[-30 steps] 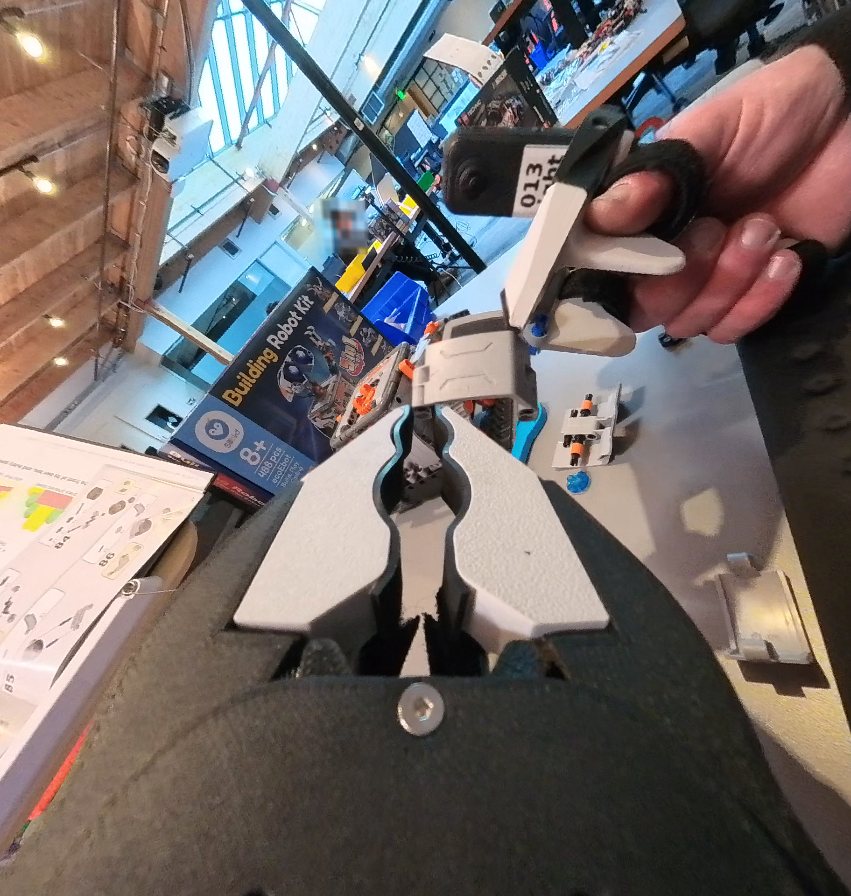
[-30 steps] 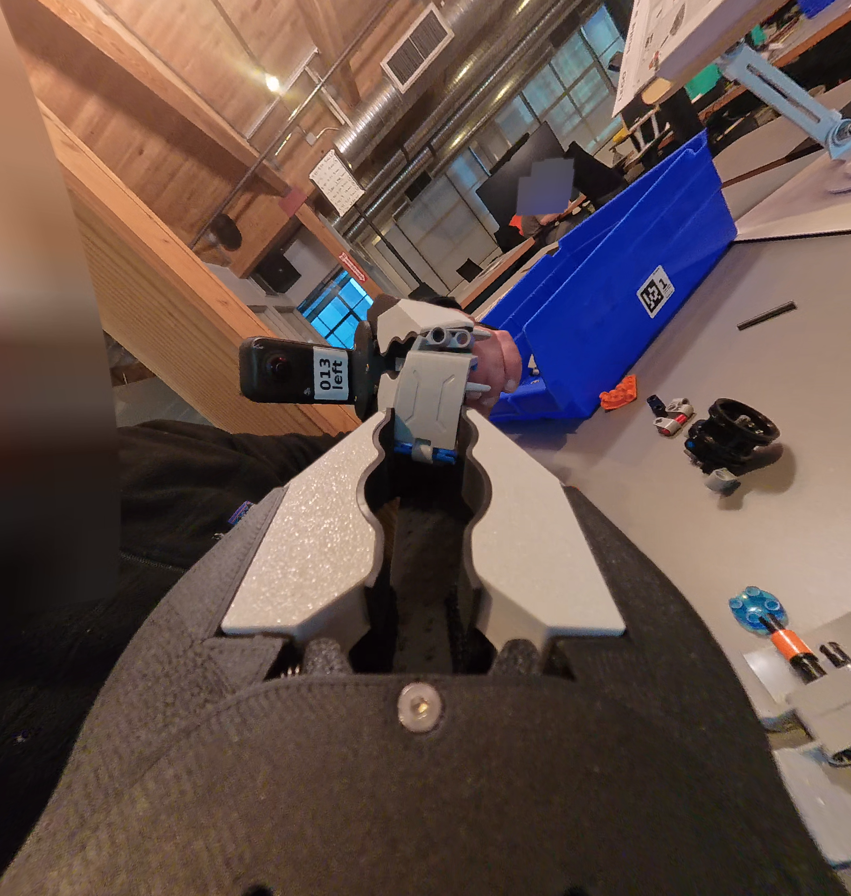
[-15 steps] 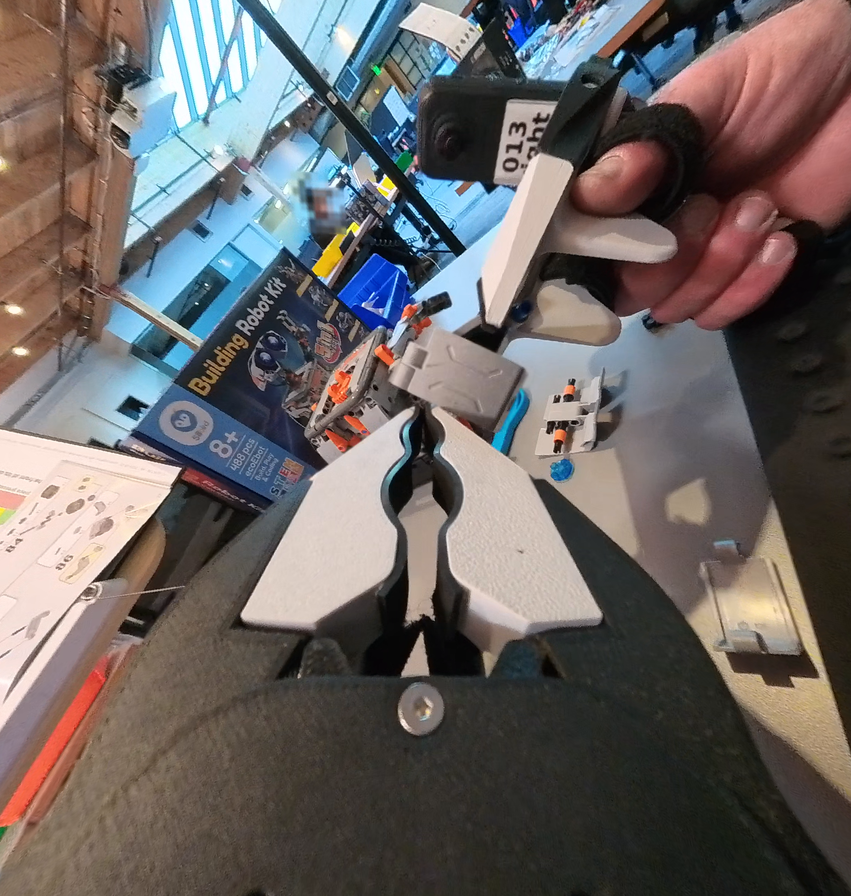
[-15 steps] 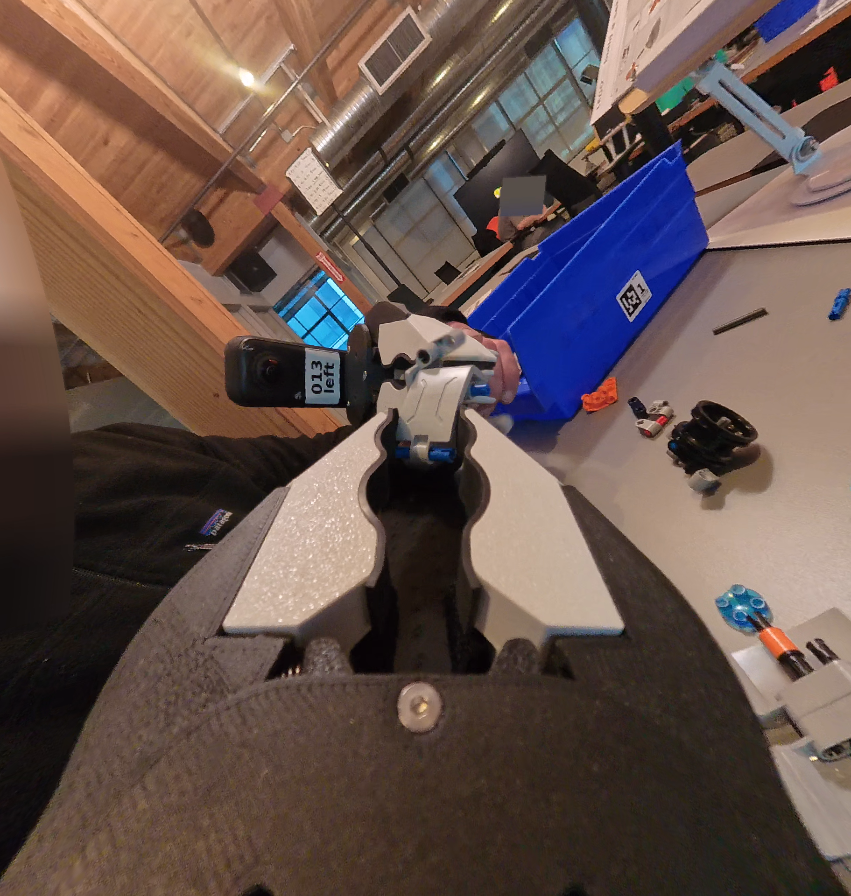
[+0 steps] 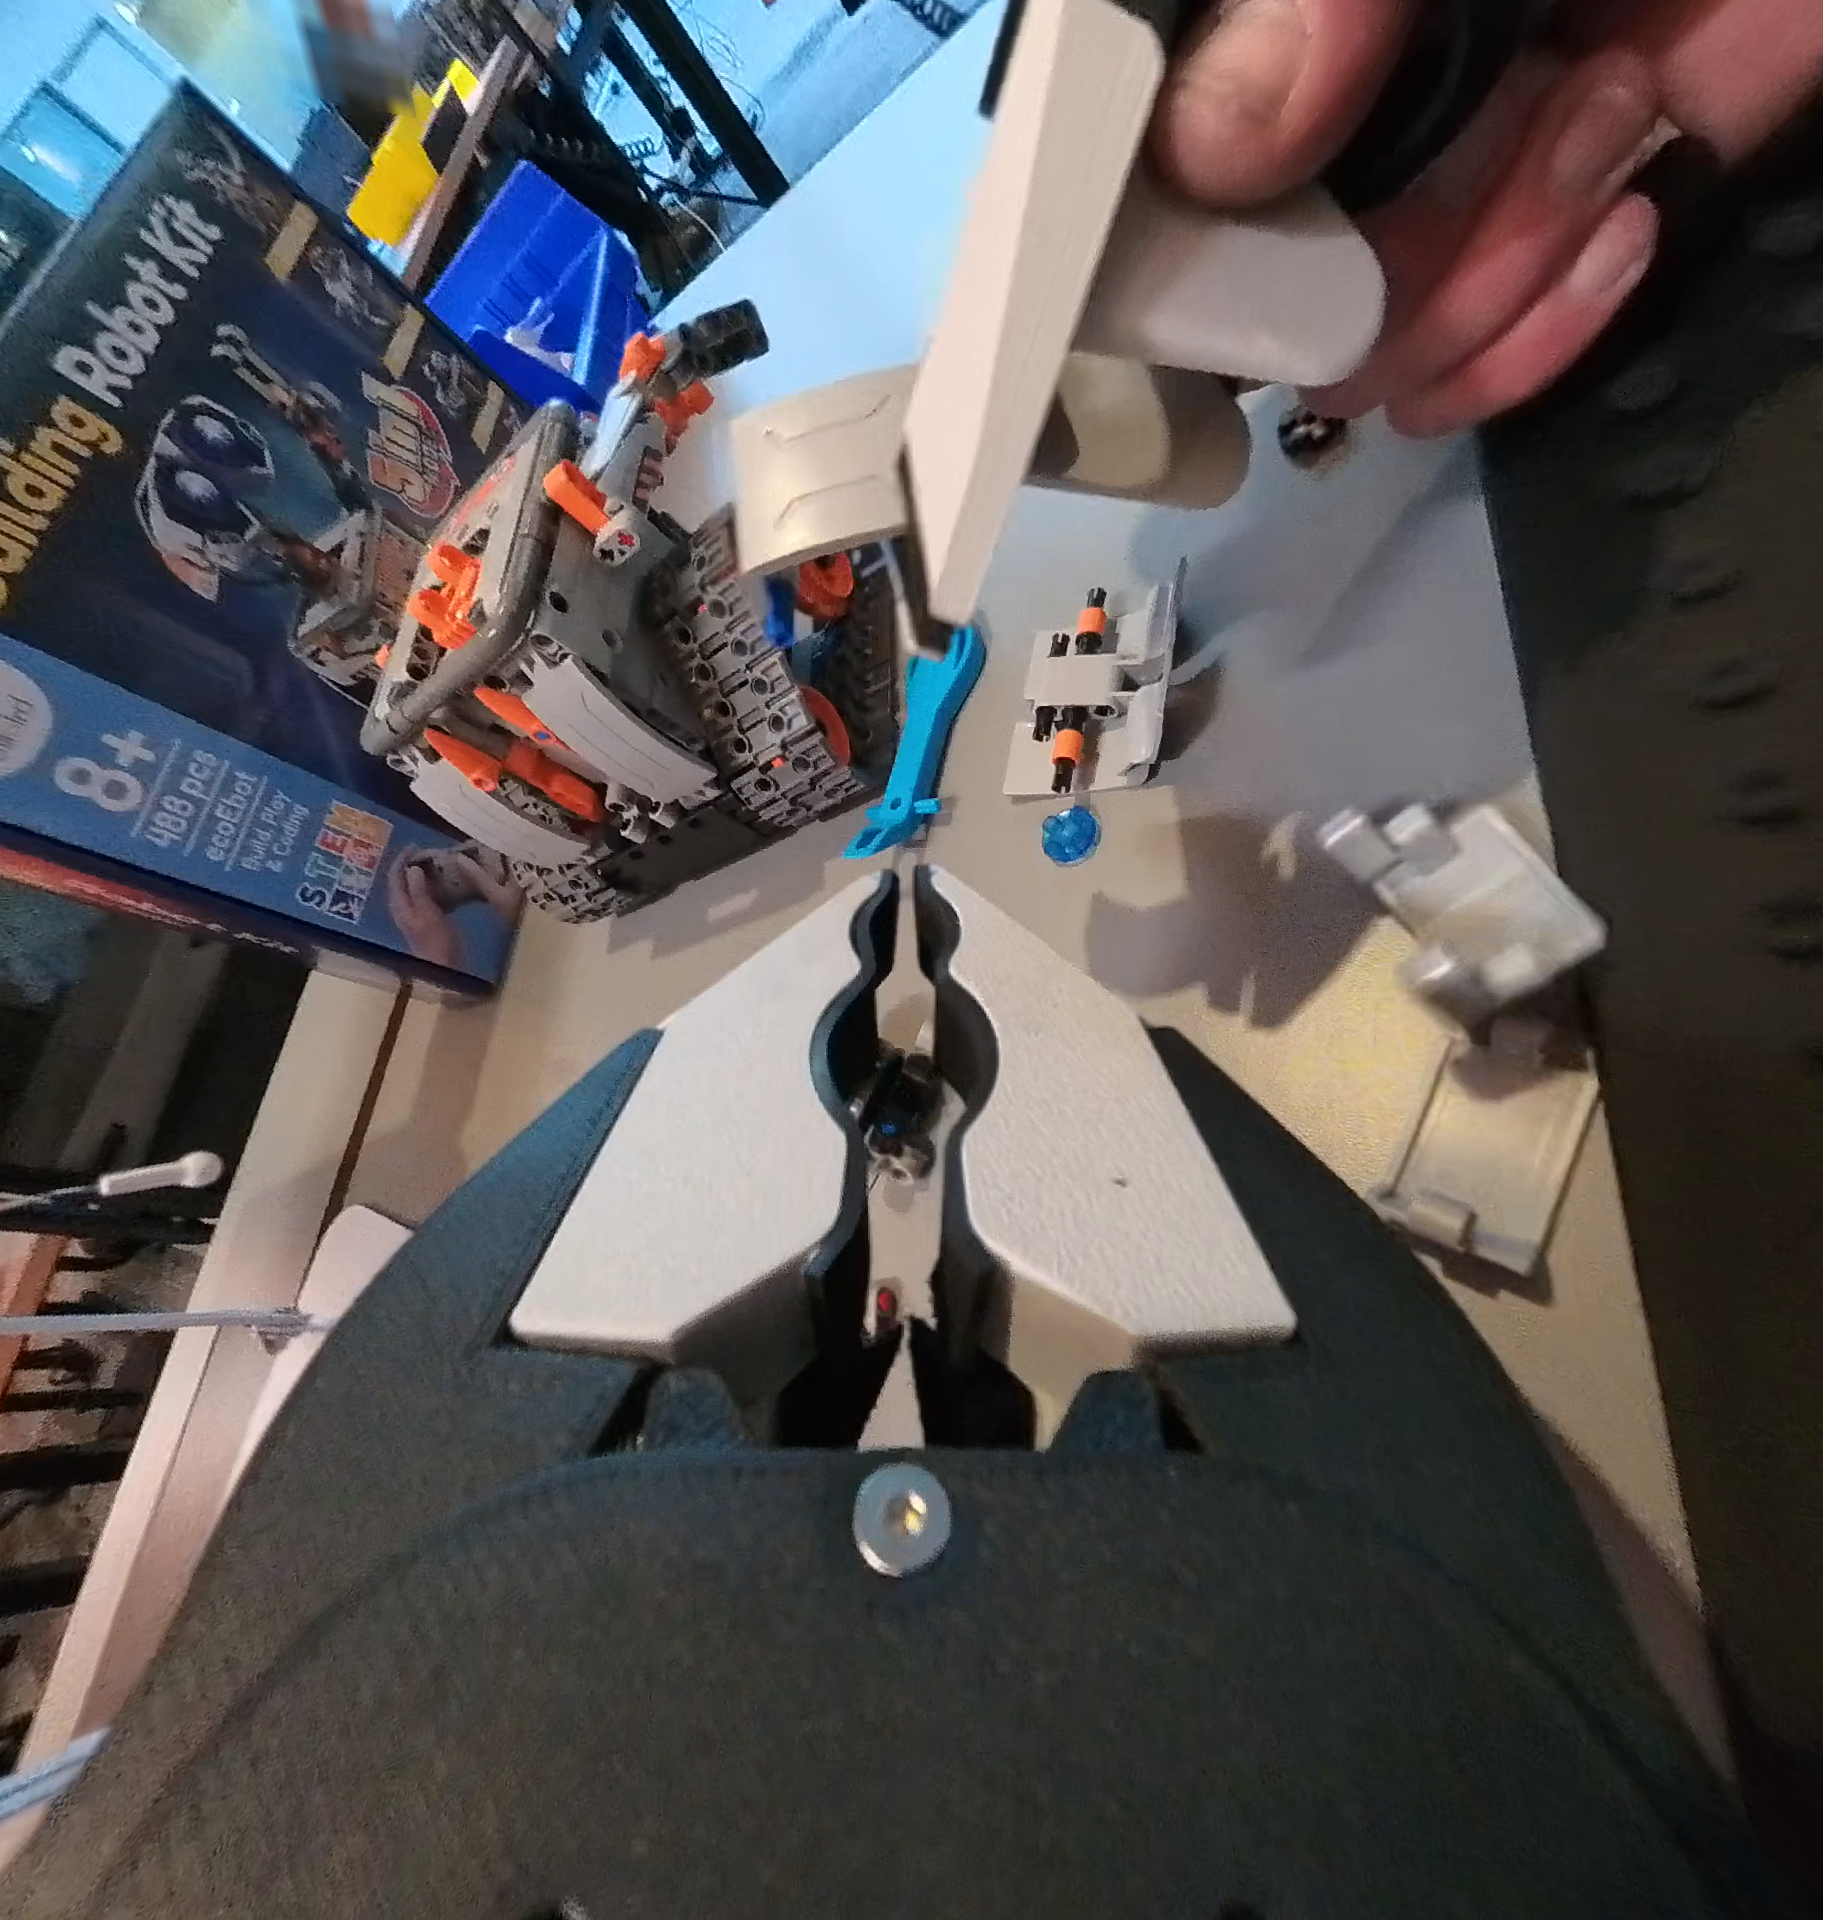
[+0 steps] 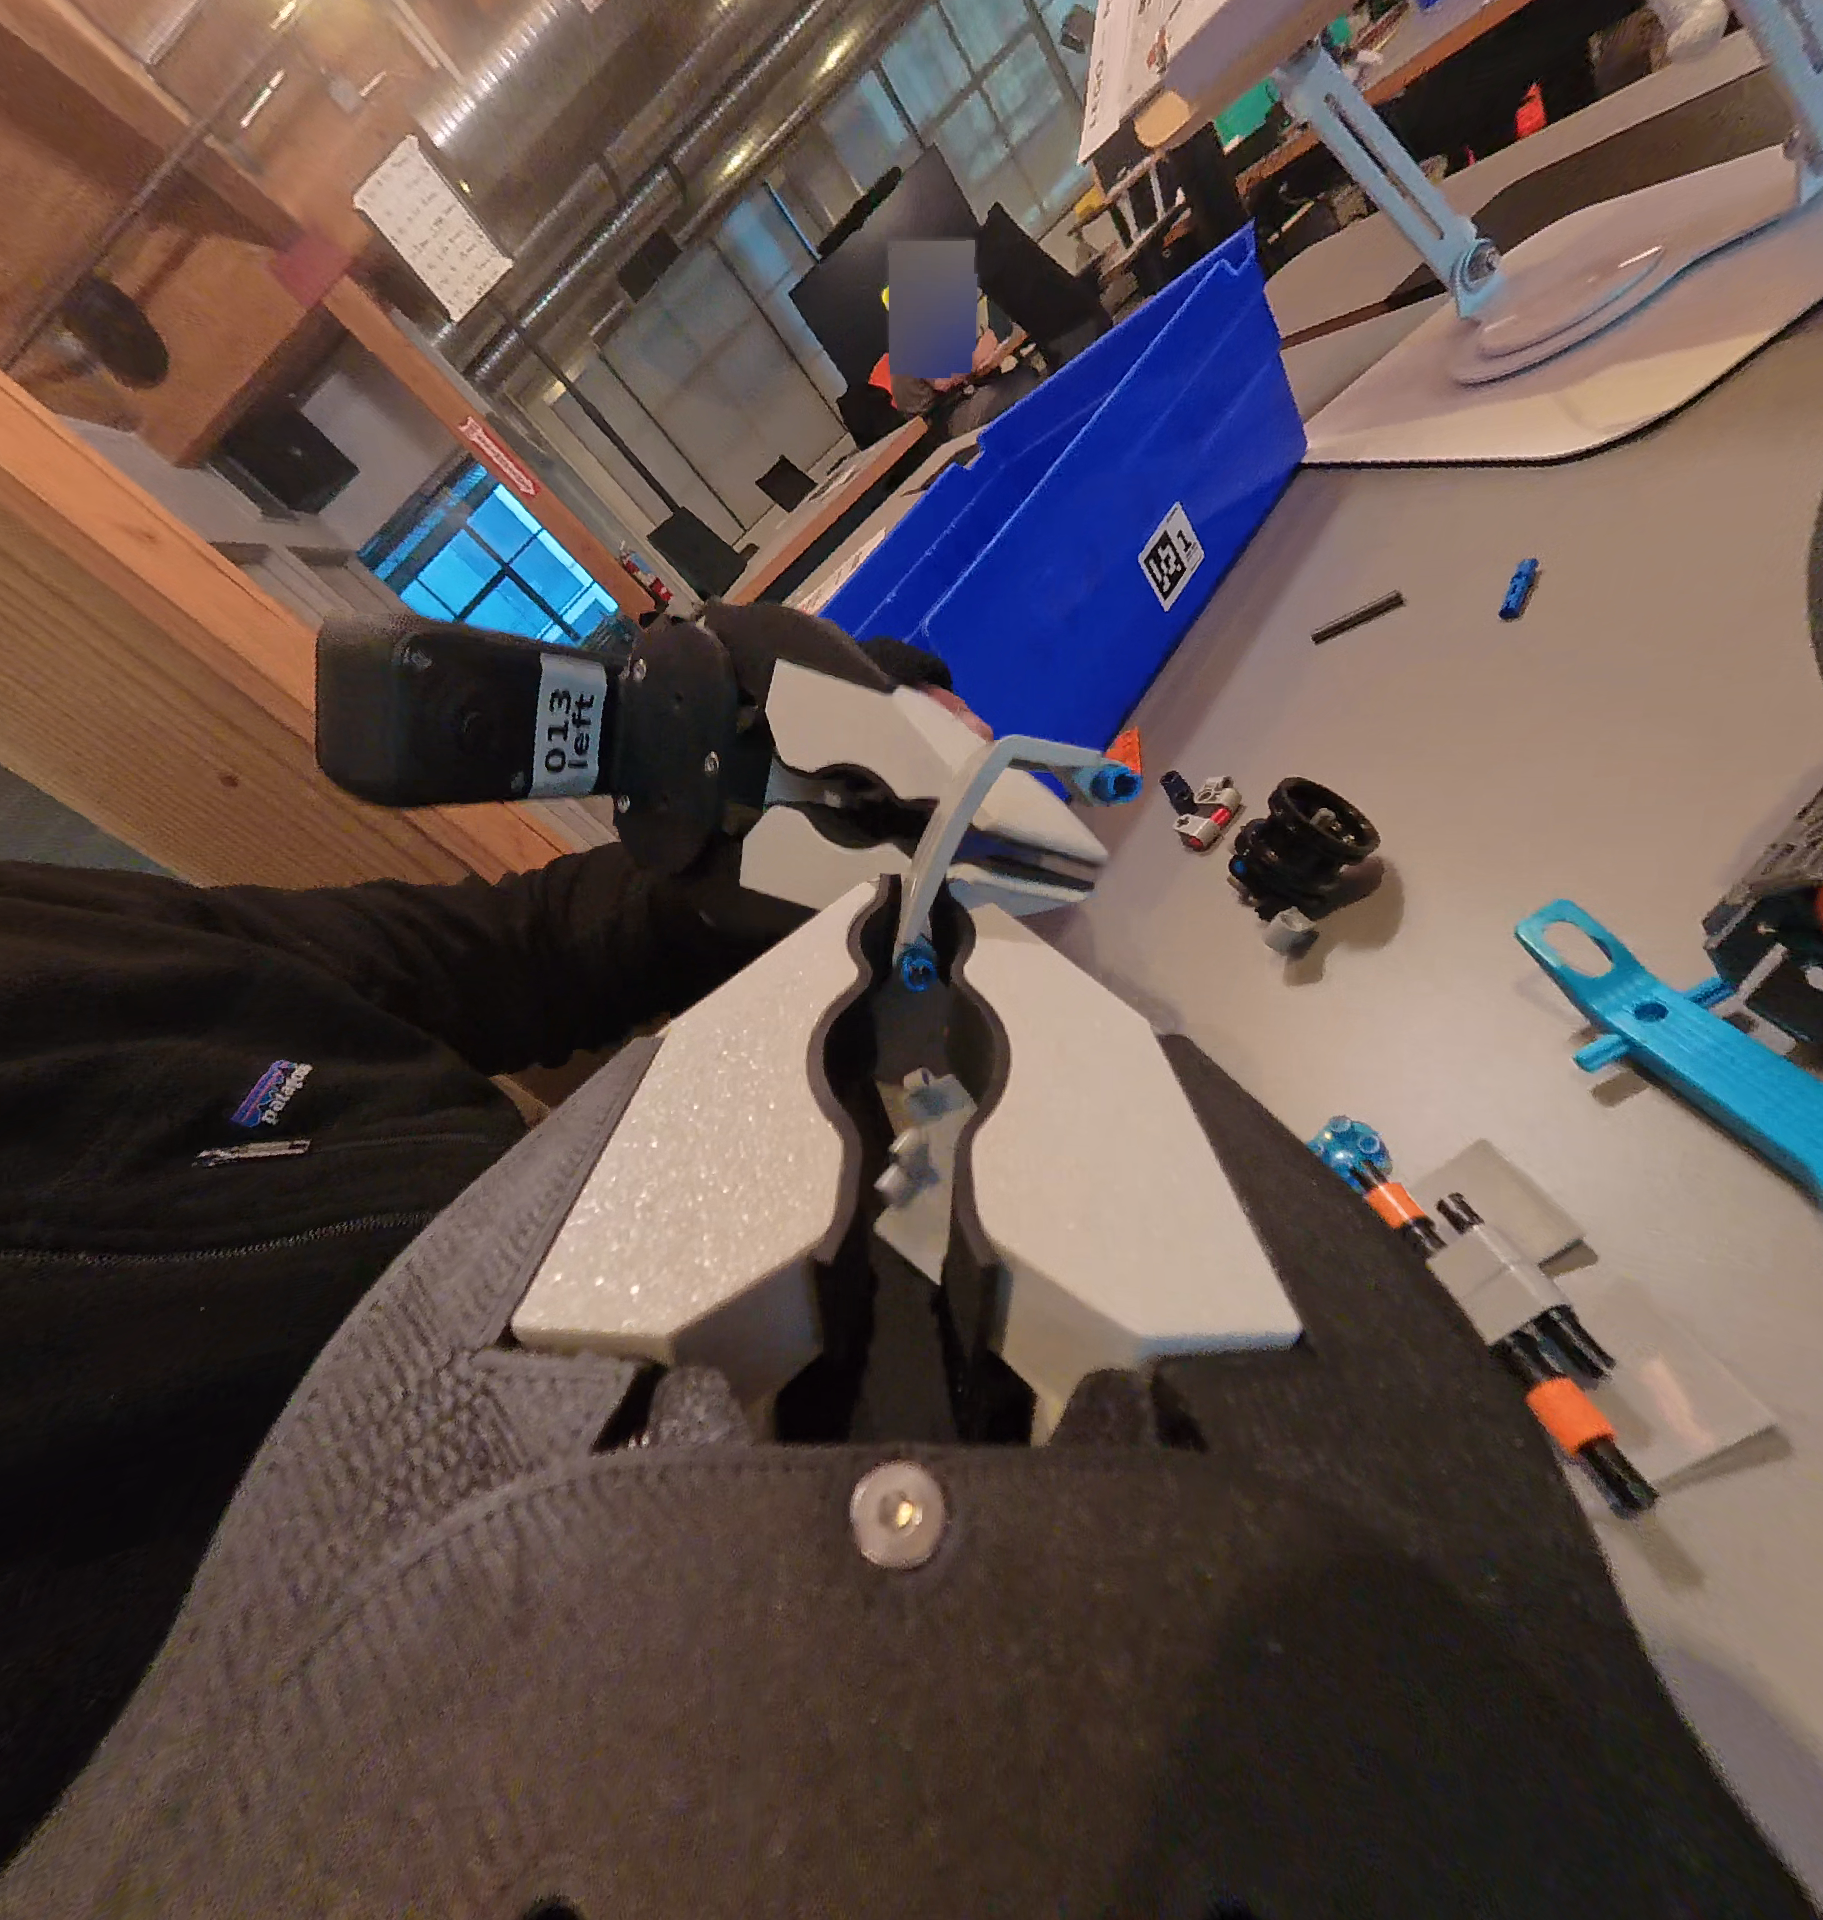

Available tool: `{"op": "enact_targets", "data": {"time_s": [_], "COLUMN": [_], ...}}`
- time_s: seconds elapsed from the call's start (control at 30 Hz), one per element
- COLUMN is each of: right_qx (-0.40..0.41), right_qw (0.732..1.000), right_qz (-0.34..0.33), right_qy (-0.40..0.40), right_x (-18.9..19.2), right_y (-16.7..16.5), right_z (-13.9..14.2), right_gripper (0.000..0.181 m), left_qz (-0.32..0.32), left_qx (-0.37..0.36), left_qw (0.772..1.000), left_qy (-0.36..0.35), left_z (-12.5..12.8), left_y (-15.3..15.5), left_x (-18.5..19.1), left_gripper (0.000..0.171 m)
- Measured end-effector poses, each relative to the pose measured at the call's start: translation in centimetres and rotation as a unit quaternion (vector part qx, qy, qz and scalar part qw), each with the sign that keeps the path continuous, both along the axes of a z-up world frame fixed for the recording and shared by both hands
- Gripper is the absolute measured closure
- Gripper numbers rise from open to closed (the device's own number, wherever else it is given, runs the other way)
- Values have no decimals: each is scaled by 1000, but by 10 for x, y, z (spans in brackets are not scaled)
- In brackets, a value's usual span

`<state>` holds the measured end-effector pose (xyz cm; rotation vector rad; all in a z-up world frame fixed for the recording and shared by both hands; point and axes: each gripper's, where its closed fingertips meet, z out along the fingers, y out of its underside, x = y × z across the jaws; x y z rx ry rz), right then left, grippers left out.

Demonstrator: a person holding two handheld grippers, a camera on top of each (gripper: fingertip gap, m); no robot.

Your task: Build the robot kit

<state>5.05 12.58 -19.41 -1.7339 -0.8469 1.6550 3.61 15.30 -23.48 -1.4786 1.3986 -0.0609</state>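
My right gripper is shut on a curved grey panel, seen edge-on between the pads, with blue pins at its ends. In the left wrist view the same panel hangs from the right gripper's tips, just above a tracked grey and orange robot model. My left gripper is shut with nothing between its tips, above the grey table near a blue tool. It also shows in the right wrist view, behind the panel. A hand holds the right gripper.
A grey subassembly with orange and black pins, a blue round stud and loose grey pieces lie at the right. The kit box stands at the left. A blue bin and a black wheel are farther off. About 5 cm separates my left fingertips from my right.
My left gripper came away from the panel and tipped down toward the table, shut on nothing. My right gripper's pads closed in; the panel now sits edge-on between them.
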Motion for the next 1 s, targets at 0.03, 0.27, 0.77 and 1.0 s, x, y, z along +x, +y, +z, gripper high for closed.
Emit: {"op": "enact_targets", "data": {"time_s": [0.03,0.27,0.77,1.0], "right_qx": [5,119,432,438], "right_qw": [1000,989,816,822], "right_qz": [2,5,137,201], "right_qy": [-1,-82,-359,-304], "right_x": [2,5,-1,-3], "right_y": [0,-8,-32,-46], "right_z": [0,-10,-61,-56], "right_gripper": [178,178,177,177], "left_qz": [4,-37,-137,-168], "left_qx": [-6,-71,-118,-214], "left_qw": [1000,991,983,962], "left_qy": [-8,-107,14,6], "left_z": [2,32,9,-3], "left_y": [1,-15,-48,-62], "left_x": [-1,7,20,23], "left_gripper": [169,148,137,146]}}
